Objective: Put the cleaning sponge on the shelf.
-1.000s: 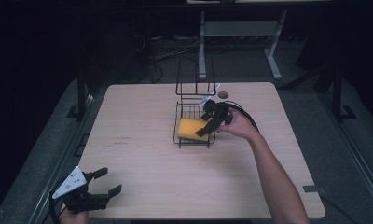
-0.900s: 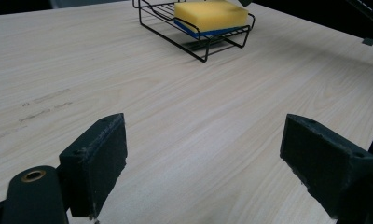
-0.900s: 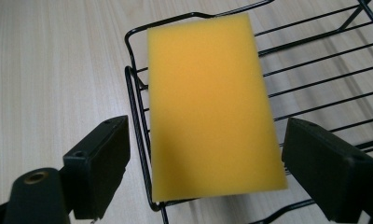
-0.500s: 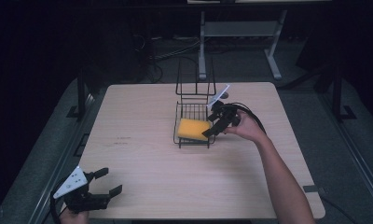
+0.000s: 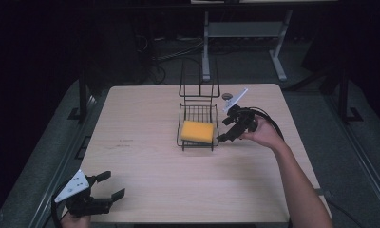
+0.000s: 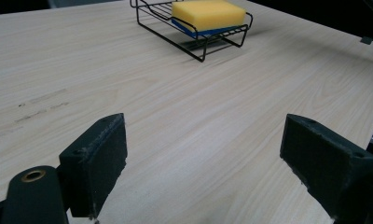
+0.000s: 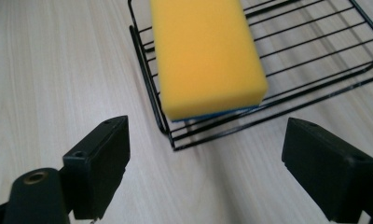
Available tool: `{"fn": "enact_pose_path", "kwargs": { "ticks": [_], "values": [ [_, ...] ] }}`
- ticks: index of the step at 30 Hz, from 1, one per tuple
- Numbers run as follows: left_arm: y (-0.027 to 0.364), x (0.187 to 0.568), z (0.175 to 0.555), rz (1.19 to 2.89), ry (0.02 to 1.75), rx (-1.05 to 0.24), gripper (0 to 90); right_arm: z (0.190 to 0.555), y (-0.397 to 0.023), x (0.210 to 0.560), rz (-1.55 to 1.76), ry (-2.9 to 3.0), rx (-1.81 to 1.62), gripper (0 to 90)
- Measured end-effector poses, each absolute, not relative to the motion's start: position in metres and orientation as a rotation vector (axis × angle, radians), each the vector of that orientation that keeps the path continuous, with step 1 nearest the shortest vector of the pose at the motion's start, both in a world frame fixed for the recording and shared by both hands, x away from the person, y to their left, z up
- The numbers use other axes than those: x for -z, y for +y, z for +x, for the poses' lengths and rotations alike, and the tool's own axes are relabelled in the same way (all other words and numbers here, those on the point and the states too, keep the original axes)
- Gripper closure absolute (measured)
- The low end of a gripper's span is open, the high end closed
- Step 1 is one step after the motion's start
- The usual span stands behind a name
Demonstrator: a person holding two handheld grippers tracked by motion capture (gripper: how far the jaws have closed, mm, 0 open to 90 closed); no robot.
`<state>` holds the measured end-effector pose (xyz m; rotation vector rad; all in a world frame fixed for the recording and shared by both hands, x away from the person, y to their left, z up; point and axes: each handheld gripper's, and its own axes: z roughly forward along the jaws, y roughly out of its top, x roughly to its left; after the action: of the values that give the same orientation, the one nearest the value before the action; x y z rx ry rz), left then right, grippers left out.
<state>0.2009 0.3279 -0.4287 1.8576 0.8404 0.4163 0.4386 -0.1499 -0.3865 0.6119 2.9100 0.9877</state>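
A yellow sponge (image 5: 197, 131) with a blue underside lies in a black wire basket (image 5: 188, 113) at the middle of the table. It also shows in the left gripper view, sponge (image 6: 208, 14) in basket (image 6: 149, 18), and close up in the right gripper view, sponge (image 7: 203, 56) in basket (image 7: 315, 51). My right gripper (image 5: 229, 129) hangs just right of the basket, open, nothing between its jaws (image 7: 205, 177). My left gripper (image 5: 109, 186) rests open at the table's near left corner, far from the basket, empty (image 6: 203, 177).
The wooden table (image 5: 150, 166) has bare room on the left and front. The basket's tall wire back (image 5: 199, 80) stands up behind it. A small dark round object (image 5: 227, 96) lies behind the right gripper. Metal frames and cables fill the dark floor beyond.
My right gripper has drawn back from over the sponge to the basket's right side and lifted a little. The sponge stays in the basket. The left gripper has not moved.
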Motion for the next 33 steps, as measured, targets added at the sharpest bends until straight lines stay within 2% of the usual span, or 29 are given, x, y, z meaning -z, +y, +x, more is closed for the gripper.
{"fn": "enact_pose_path", "kwargs": {
  "ticks": [33],
  "values": [
    [0.327,0.429,0.201,1.868,0.839,-0.416,14.0,0.393,-0.204,0.413,0.713,2.917,-0.928,15.0]
  ]
}}
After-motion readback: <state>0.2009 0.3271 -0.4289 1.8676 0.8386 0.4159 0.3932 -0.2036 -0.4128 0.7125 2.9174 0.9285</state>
